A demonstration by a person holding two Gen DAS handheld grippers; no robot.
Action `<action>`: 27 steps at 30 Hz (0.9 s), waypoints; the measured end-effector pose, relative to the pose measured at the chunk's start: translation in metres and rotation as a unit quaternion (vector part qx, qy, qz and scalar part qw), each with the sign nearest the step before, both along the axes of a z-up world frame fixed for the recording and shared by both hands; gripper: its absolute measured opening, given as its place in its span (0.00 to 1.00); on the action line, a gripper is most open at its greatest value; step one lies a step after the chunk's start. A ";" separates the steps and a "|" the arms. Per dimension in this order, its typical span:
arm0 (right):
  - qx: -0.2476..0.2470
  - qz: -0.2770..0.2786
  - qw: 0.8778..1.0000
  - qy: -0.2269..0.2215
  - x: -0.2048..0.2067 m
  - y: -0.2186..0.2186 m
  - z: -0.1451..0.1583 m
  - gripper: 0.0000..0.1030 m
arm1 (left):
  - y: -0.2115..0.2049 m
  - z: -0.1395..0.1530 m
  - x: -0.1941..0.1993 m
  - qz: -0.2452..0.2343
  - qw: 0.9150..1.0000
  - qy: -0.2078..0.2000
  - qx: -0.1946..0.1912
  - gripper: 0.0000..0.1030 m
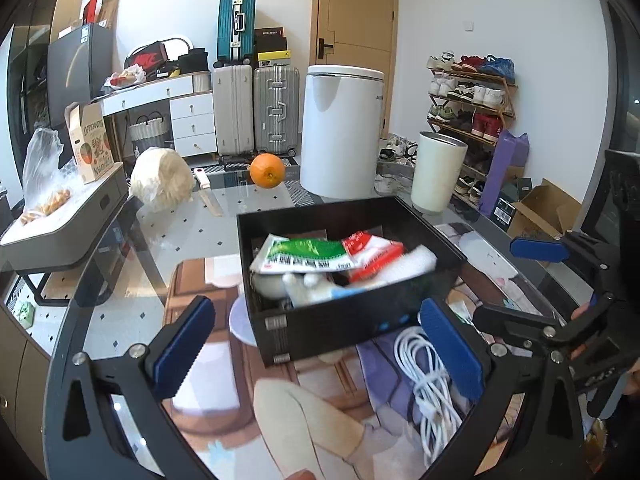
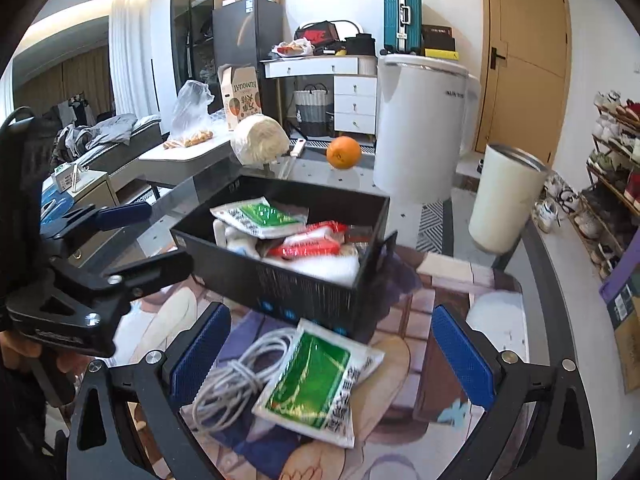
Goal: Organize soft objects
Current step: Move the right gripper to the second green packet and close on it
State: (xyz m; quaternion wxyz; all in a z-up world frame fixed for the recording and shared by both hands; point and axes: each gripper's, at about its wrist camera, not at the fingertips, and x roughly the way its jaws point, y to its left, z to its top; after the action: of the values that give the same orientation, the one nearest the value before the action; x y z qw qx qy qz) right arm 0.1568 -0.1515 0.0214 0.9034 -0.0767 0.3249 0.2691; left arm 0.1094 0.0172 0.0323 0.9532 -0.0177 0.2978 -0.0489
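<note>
A black box (image 1: 340, 320) (image 2: 288, 280) stands on the printed mat. It holds a green-white packet (image 1: 304, 256) (image 2: 260, 216), a red-white packet (image 1: 372, 254) (image 2: 316, 240) and white soft items (image 1: 312, 288). A second green-white packet (image 2: 316, 376) lies on the mat in front of the box, beside a coiled white cable (image 2: 236, 376) (image 1: 432, 384). My left gripper (image 1: 320, 356) is open and empty, hovering before the box. My right gripper (image 2: 328, 364) is open and empty, above the loose packet and cable.
On the glass table (image 1: 180, 224) behind the box are an orange (image 1: 267, 171) (image 2: 343, 153), a cabbage (image 1: 162, 178), a knife (image 1: 208, 192) and a white tumbler (image 1: 438, 172) (image 2: 506, 196). A white bin (image 1: 340, 128) stands beyond. A grey stand (image 1: 68, 216) is at left.
</note>
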 end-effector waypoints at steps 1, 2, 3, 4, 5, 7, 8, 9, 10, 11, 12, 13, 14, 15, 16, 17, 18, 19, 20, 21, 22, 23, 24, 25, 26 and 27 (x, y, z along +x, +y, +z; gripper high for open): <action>0.001 -0.001 1.000 0.001 -0.002 -0.002 -0.002 0.99 | -0.001 -0.001 -0.003 0.001 1.000 0.001 -0.001 1.00; 0.003 -0.003 1.000 0.002 -0.004 -0.004 -0.004 0.99 | -0.001 -0.002 -0.005 0.001 1.000 0.002 0.000 1.00; 0.006 -0.006 1.000 0.007 -0.005 -0.005 -0.006 0.99 | -0.003 -0.003 -0.006 0.001 1.000 0.003 0.001 1.00; 0.008 -0.007 1.000 0.013 -0.006 -0.006 -0.008 0.99 | -0.004 -0.004 -0.008 0.000 1.000 0.005 0.003 1.00; 0.009 -0.008 1.000 0.017 -0.006 -0.007 -0.010 0.99 | -0.005 -0.006 -0.009 0.002 1.000 0.006 0.004 1.00; 0.006 -0.013 1.000 0.020 -0.007 -0.007 -0.014 0.99 | -0.006 -0.008 -0.010 0.004 1.000 0.010 0.002 1.00; 0.004 -0.016 1.000 0.023 -0.007 -0.008 -0.017 0.99 | -0.006 -0.008 -0.011 0.004 1.000 0.011 0.000 1.00; 0.003 -0.018 1.000 0.025 -0.006 -0.008 -0.018 0.99 | -0.007 -0.009 -0.011 0.003 1.000 0.012 0.000 1.00; 0.001 -0.020 0.999 0.029 -0.005 -0.008 -0.020 0.99 | -0.008 -0.010 -0.011 0.003 1.000 0.012 0.001 1.00; -0.004 -0.020 0.999 0.035 -0.004 -0.008 -0.022 0.99 | -0.009 -0.011 -0.012 0.003 1.000 0.011 0.003 1.00; -0.008 -0.022 0.999 0.039 -0.003 -0.008 -0.024 0.99 | -0.010 -0.012 -0.013 0.003 1.000 0.011 0.004 1.00; -0.009 -0.023 0.999 0.040 -0.002 -0.009 -0.026 0.99 | -0.011 -0.012 -0.014 0.002 1.000 0.012 0.004 1.00; -0.010 -0.023 0.999 0.046 -0.001 -0.009 -0.029 0.99 | -0.012 -0.013 -0.014 0.001 1.000 0.012 0.005 1.00; -0.012 -0.023 0.998 0.051 0.000 -0.009 -0.031 0.99 | -0.013 -0.013 -0.015 0.001 1.000 0.011 0.006 1.00; -0.011 -0.024 0.998 0.055 0.001 -0.010 -0.033 0.99 | -0.014 -0.013 -0.015 0.000 1.000 0.011 0.008 1.00; -0.010 -0.025 0.998 0.060 0.002 -0.011 -0.036 0.99 | -0.014 -0.014 -0.016 -0.001 1.000 0.011 0.011 1.00; -0.012 -0.030 0.997 0.070 0.004 -0.012 -0.040 0.99 | -0.015 -0.015 -0.017 -0.002 1.000 0.010 0.013 1.00; -0.012 -0.033 0.997 0.075 0.005 -0.013 -0.043 0.99 | -0.015 -0.015 -0.018 -0.002 1.000 0.010 0.016 1.00; -0.008 -0.032 0.996 0.081 0.006 -0.013 -0.046 0.99 | -0.015 -0.016 -0.018 -0.001 1.000 0.011 0.019 1.00; -0.007 -0.031 0.996 0.087 0.007 -0.012 -0.048 0.99 | -0.015 -0.016 -0.019 -0.001 1.000 0.011 0.020 1.00; -0.008 -0.029 0.995 0.092 0.007 -0.011 -0.050 0.99 | -0.015 -0.015 -0.021 -0.001 1.000 0.009 0.021 1.00; -0.009 -0.026 0.995 0.093 0.007 -0.009 -0.052 0.99 | -0.015 -0.015 -0.022 -0.001 1.000 0.009 0.022 1.00; -0.011 -0.023 0.995 0.097 0.008 -0.006 -0.054 0.99 | -0.015 -0.015 -0.023 -0.002 1.000 0.009 0.024 1.00; -0.016 -0.023 0.994 0.101 0.008 -0.004 -0.056 0.99 | -0.016 -0.015 -0.024 -0.003 1.000 0.008 0.026 1.00; -0.017 -0.027 0.994 0.101 0.008 -0.003 -0.058 0.99 | -0.016 -0.015 -0.025 -0.003 1.000 0.006 0.028 1.00; -0.016 -0.030 0.994 0.101 0.008 -0.003 -0.059 0.99 | -0.016 -0.015 -0.026 -0.003 1.000 0.005 0.029 1.00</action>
State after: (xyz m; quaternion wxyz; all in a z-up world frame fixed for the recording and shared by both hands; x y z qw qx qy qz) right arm 0.1650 -0.1547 -0.0374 0.8721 -0.0541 0.4213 0.2429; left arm 0.0836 0.0017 0.0170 0.9515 0.0107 0.3044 -0.0430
